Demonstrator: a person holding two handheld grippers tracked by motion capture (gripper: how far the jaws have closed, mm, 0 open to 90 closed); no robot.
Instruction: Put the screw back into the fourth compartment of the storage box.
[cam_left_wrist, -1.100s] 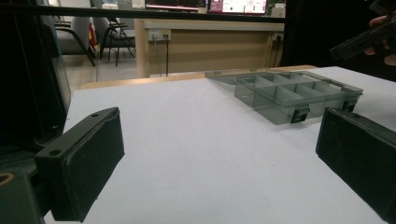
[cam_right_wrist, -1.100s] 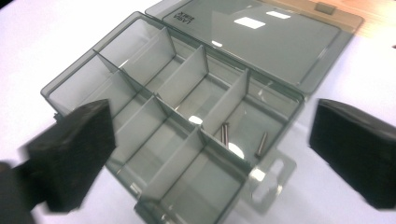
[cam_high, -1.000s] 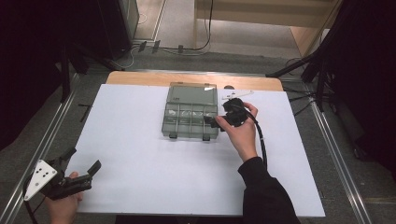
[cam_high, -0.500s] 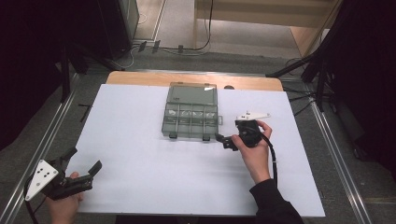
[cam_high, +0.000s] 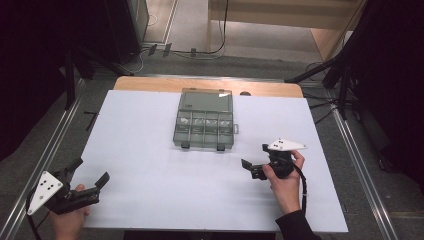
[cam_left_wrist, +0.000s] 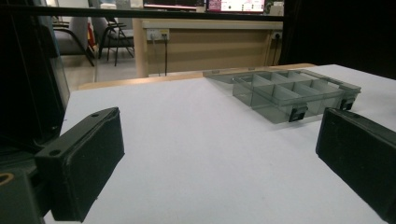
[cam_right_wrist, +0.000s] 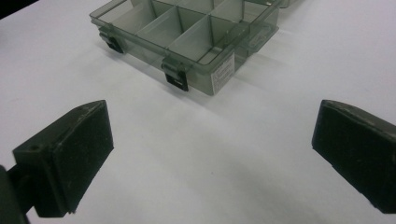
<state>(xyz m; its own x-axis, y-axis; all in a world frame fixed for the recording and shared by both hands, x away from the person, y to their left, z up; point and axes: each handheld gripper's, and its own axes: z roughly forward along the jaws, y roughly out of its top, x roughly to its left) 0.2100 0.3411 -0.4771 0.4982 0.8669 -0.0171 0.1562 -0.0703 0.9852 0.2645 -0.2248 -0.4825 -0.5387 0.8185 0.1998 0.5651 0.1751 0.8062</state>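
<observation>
Organizer box (cam_high: 204, 119) mid-table, lid open; right tongs (cam_high: 254, 164) near, left tongs (cam_high: 88, 176) well apart; both spread, empty.

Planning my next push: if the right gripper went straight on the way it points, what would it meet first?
Probably the compartment box, near its front corner with the black latch; only bare white table lies between.

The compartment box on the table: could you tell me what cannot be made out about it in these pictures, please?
- Compartment box contents: pale glints in the high view, too small to identify.
- Label on its side wall: print too small in the right gripper view.
- Far compartments: cut off by that view's top edge.
- Open lid: seen edge-on in the left gripper view.
</observation>
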